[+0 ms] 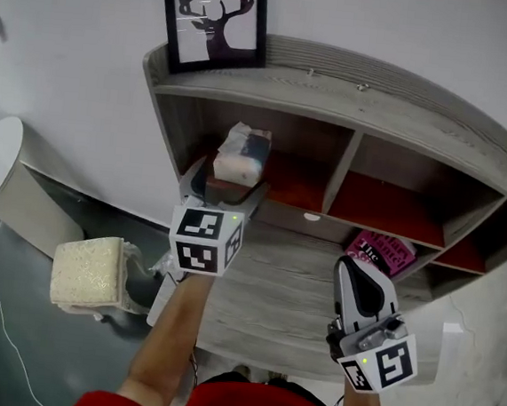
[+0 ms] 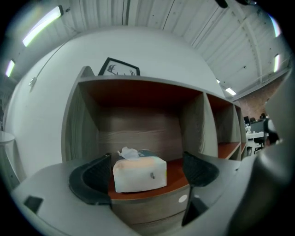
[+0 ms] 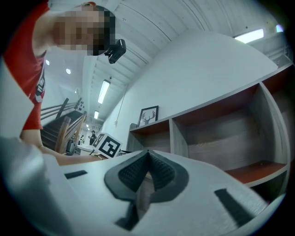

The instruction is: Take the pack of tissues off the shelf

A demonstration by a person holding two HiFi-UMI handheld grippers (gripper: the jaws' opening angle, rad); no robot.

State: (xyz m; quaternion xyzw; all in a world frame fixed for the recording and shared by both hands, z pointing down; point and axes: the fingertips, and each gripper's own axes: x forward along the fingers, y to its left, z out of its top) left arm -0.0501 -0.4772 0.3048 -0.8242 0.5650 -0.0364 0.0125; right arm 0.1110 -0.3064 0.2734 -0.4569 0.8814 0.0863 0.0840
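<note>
1. The pack of tissues [image 1: 242,155] sits in the leftmost compartment of the shelf [image 1: 335,98], near the front edge of its red floor, with a loose tissue poking out of the top.
2. The left hand-held gripper [image 1: 225,189] is lined up with the pack and its jaws stand wide. In the left gripper view the pack [image 2: 139,174] shows between the two pads, and neither pad presses on it. The left pad looks just beside the pack; the right pad is clearly apart.
3. The right hand-held gripper [image 1: 352,268] hangs low and well apart from the pack, its jaws closed together on nothing.
4. Risk: the pack is soft, so closing only on its front corner could squash it and let it slide out as it is drawn back.
5. Risk: because the pack sits off-centre between the jaws, the nearer pad would likely touch first and push it sideways toward the compartment's wall or twist it.
6. Risk: closing too high could catch only the loose tissue and pull out a sheet while the pack stays put.
7. Risk: lifting sharply inside the compartment could knock the pack against the board above.
</note>
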